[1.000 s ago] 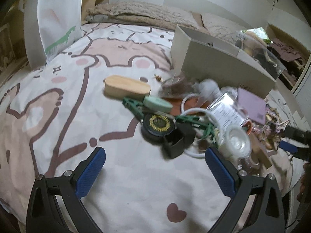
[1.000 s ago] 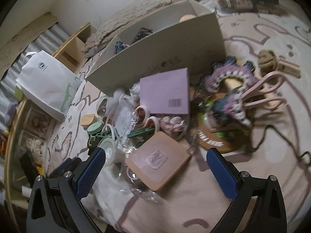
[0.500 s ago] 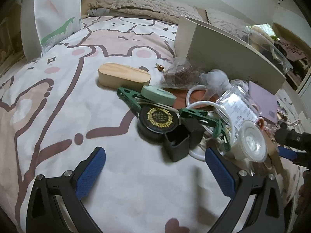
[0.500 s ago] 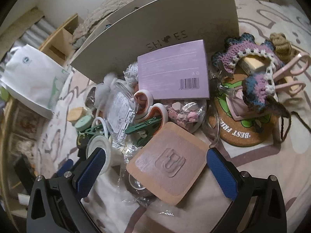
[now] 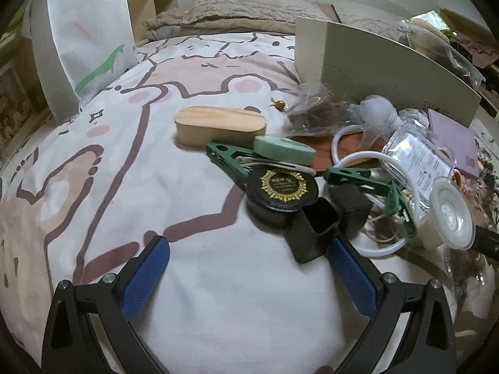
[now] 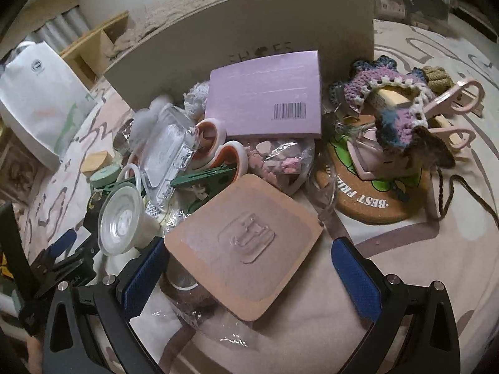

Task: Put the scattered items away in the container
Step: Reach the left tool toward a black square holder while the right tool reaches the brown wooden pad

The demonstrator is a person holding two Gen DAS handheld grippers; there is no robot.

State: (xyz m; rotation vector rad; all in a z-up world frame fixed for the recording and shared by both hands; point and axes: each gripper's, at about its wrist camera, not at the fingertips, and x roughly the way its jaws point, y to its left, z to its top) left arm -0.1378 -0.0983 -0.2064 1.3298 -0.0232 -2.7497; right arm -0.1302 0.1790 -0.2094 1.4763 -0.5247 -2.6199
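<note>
Scattered items lie on a bedsheet in front of a beige shoe box [image 5: 383, 74] [image 6: 249, 31]. My left gripper [image 5: 248, 268] is open, low over the sheet. Its right pad sits close beside a small black open box [image 5: 313, 233], with a black round tin [image 5: 280, 190] just beyond. My right gripper [image 6: 249, 272] is open, and the near corner of a tan square pad [image 6: 246, 246] lies between its fingers. A purple box [image 6: 268, 93] leans on the shoe box. A white lidded cup [image 6: 121, 221] [image 5: 449, 218] sits between the two grippers.
A wooden oval box [image 5: 220, 126], mint tin [image 5: 282, 149], green clips [image 5: 230, 162], white ring and clear case [image 5: 418, 155] crowd the pile. A cork coaster [image 6: 371, 193], crochet piece [image 6: 399, 99] and bag of pink bits [image 6: 277, 159] lie right. A white paper bag [image 5: 84, 31] stands far left.
Both grippers have come lower and closer to the pile. The left one now nears the black boxes; the right one has closed in on the tan square pad. Both stayed open.
</note>
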